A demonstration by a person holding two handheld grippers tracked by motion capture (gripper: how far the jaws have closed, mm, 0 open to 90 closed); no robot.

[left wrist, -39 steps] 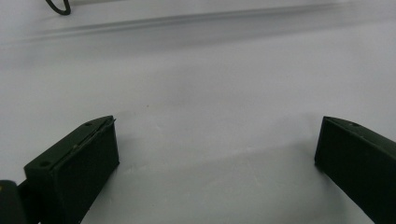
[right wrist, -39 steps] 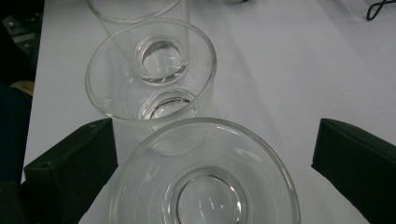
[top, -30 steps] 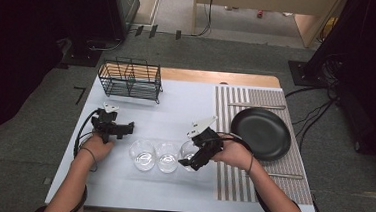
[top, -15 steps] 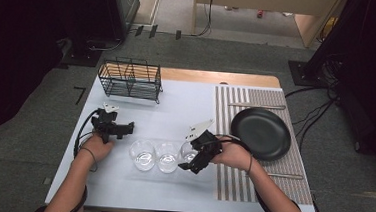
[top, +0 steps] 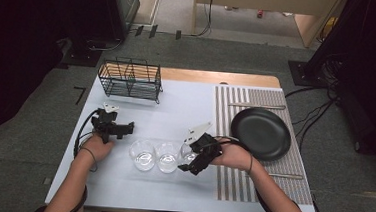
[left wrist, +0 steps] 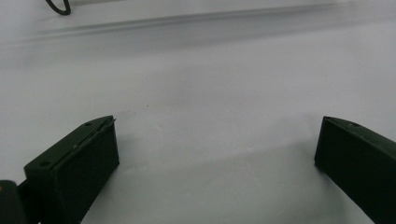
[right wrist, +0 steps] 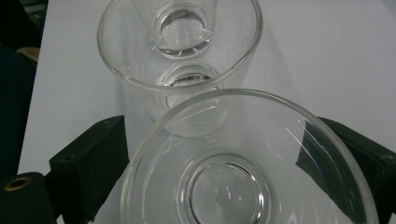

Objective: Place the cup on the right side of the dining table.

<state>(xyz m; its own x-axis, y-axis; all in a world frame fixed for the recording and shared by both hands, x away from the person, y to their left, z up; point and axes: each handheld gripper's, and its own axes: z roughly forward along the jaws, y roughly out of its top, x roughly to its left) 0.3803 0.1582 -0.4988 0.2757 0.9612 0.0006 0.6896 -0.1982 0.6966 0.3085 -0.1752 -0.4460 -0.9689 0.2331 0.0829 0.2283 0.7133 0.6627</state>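
Three clear glasses stand in a row near the table's front: left glass [top: 142, 155], middle glass [top: 167, 157], right glass [top: 187, 155]. My right gripper [top: 193, 162] is lowered over the right glass. In the right gripper view this glass [right wrist: 229, 186] sits between the two spread jaws of the right gripper [right wrist: 219, 128], with a small gap on the left side; the middle glass [right wrist: 182, 70] is just beyond. My left gripper [top: 127, 128] rests open on the table, left of the glasses, and the left gripper [left wrist: 217, 123] has only bare table between its jaws.
A black wire rack [top: 130, 78] stands at the back left. A black plate [top: 260, 132] lies on a striped mat [top: 271, 99] at the right, with thin utensils [top: 256, 106] beside it. A pale tabletop [top: 186, 106] stretches between rack and glasses.
My right gripper has dropped a little, toward the front, closing in over the right glass. The left gripper and the glasses have stayed put.
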